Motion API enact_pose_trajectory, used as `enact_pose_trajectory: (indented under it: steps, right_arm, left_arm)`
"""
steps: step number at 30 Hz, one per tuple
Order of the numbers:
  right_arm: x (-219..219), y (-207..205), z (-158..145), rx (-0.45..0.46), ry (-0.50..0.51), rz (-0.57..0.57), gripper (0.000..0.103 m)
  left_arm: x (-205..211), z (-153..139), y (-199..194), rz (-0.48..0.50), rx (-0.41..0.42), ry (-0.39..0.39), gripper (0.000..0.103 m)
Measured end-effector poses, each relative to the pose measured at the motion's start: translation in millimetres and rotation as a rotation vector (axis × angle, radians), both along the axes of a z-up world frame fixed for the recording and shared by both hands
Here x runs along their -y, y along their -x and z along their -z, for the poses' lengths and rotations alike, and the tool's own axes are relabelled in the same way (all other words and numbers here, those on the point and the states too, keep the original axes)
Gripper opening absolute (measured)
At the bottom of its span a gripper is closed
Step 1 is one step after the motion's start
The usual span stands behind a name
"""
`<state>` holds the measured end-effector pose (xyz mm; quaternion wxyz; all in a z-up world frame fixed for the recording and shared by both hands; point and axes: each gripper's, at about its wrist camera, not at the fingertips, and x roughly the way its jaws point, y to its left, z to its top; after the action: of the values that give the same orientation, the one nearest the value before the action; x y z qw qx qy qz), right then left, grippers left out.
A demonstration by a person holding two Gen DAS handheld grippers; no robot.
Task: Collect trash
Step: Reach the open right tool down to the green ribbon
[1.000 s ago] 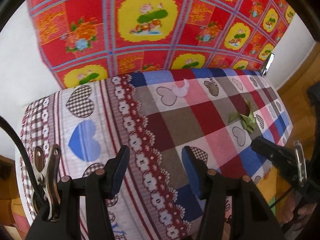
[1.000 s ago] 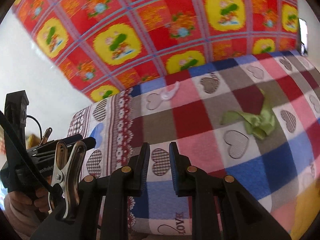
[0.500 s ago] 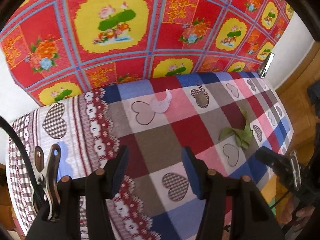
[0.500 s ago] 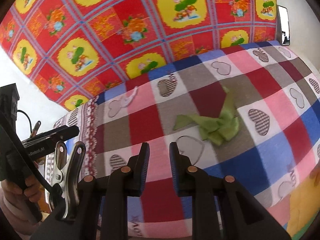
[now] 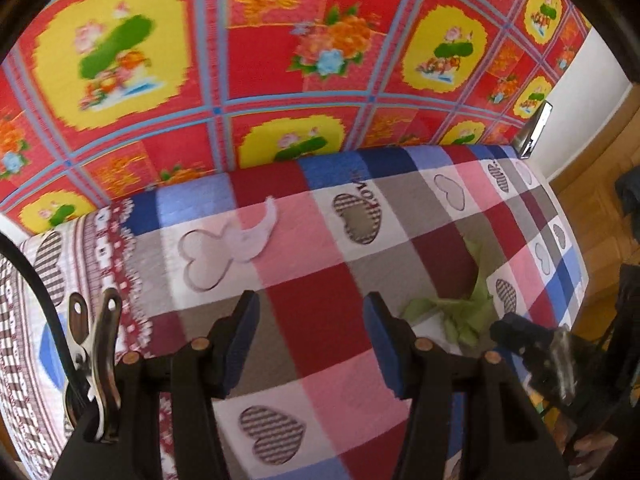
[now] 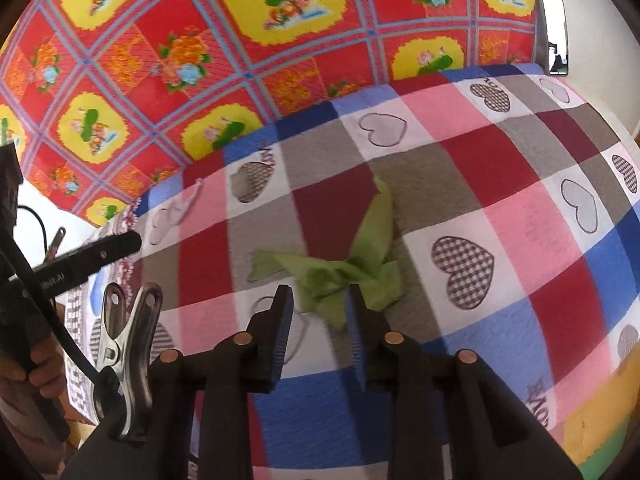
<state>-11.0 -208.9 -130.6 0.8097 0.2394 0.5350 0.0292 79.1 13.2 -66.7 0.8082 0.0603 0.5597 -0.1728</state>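
Left gripper (image 5: 310,336): we find its blue-padded jaws standing well apart with nothing between them, above a dark red and pink square of the bedcover.
White scrap (image 5: 250,236): a flat, curved, torn-edged piece, lying on the checked bedcover (image 5: 400,264) near its far edge, beside an outlined heart. In the right wrist view we see it small and blurred (image 6: 182,204).
Green scrap (image 6: 344,268): crumpled, soft, paper-like, with one pointed flap rising; it lies mid-cover on a grey square.
Right gripper (image 6: 318,320): jaws opening, partly apart; we see the near end of the green scrap between the pads, which do not press on it.
Left wrist view only: the right gripper's black tip (image 5: 516,330) just beside the green scrap (image 5: 452,312).
Right wrist view only: the left gripper's black finger (image 6: 92,258) and the hand (image 6: 28,364) holding it.
Backdrop: red floral cloth (image 6: 240,40) with yellow medallions and blue grid lines.
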Motion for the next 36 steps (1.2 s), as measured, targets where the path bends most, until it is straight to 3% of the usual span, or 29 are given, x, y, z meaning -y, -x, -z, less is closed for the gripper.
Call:
enact_pose_trajectory:
  steps: [11, 21, 25, 29, 32, 36]
  right_arm:
    - [16.8, -13.9, 28.3, -0.029, -0.028, -0.064, 0.029]
    - [15.0, -16.9, 31.2, -0.013, -0.040, -0.125, 0.029]
    - [16.5, -16.6, 30.9, -0.006, -0.047, -0.136, 0.029]
    - [19.3, -17.0, 33.0, -0.007, -0.050, -0.134, 0.029]
    - [21.8, -16.4, 34.9, -0.010, -0.055, -0.131, 0.029]
    - [23.7, -16.7, 36.6, -0.010, -0.057, -0.129, 0.029]
  left_arm:
    - [52.7, 26.0, -31.4, 0.033, 0.016, -0.006, 0.056]
    - [73.4, 58.0, -62.0, 0.008, -0.006, -0.030, 0.041]
    - [79.3, 67.8, -64.2, 0.007, -0.019, -0.048, 0.039]
    - [82.7, 73.7, -64.4, 0.002, -0.007, -0.065, 0.032]
    - [84.1, 74.8, -64.5, -0.004, 0.000, -0.078, 0.017]
    - [83.3, 74.5, -63.9, -0.013, 0.002, -0.062, 0.014]
